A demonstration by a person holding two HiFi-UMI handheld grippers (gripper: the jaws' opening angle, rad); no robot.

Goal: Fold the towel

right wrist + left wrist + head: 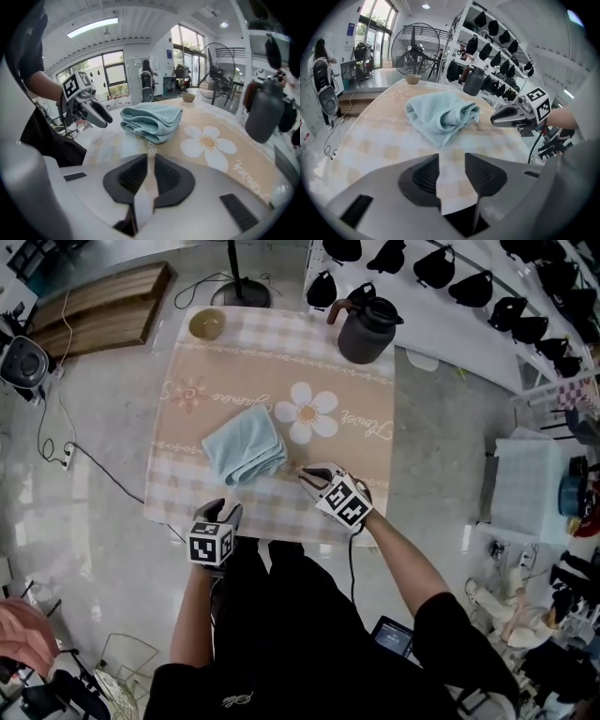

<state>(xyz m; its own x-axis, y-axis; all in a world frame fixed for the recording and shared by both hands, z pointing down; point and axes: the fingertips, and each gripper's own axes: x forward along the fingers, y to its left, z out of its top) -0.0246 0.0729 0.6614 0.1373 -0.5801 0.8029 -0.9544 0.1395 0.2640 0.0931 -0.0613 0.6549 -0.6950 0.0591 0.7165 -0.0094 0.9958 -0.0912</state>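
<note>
Towel (246,448) lies folded on counter (361,404), looks done. Left tool (223,512) (6 o'clock of it) wide, right tool (311,474) (4 o'clock) narrow, both empty. Next: just withdraw.

Your right claw (151,160) hangs slightly parted and empty over the bench (243,157). The folded towel (152,121) lies just ahead, your left claw (107,121) near its left edge, a dark jug (262,115) far right.
</note>
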